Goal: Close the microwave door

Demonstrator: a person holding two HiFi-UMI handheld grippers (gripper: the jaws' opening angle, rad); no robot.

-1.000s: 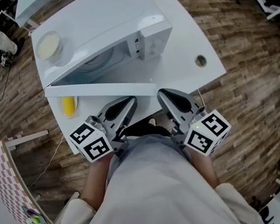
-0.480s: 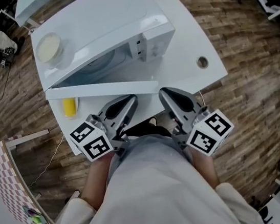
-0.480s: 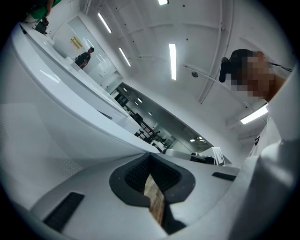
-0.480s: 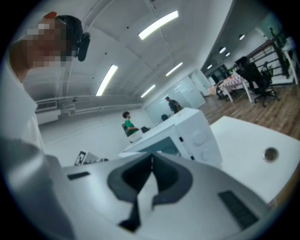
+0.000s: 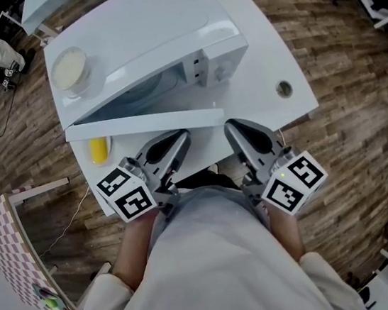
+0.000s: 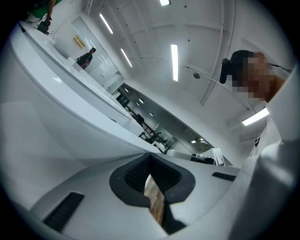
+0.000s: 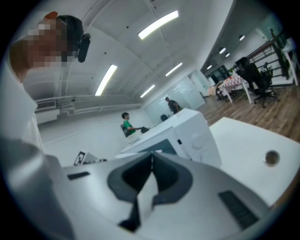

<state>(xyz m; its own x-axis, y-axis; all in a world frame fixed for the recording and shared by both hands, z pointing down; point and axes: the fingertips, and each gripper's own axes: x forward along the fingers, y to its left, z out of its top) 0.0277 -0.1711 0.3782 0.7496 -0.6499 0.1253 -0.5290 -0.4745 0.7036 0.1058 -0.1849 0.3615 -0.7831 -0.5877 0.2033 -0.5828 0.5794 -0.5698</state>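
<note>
White microwave door (image 5: 143, 125) stands ajar in the head view, hardly moved from a moment back, so the closing is yet to come. Its long axis runs along the tabletop's (image 5: 266, 54) near edge, free end pointing right, just beyond the right gripper (image 5: 235, 129); the left gripper (image 5: 176, 143) sits just beside it. Left gripper view: jaws pressed together, empty. Right gripper view: likewise together, nothing held, microwave (image 7: 187, 136) ahead.

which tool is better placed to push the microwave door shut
Probably right. The right tool sits just below the free end of the open door, far from the hinge; the left tool is nearer the door's middle. Both are shut and empty.
</note>
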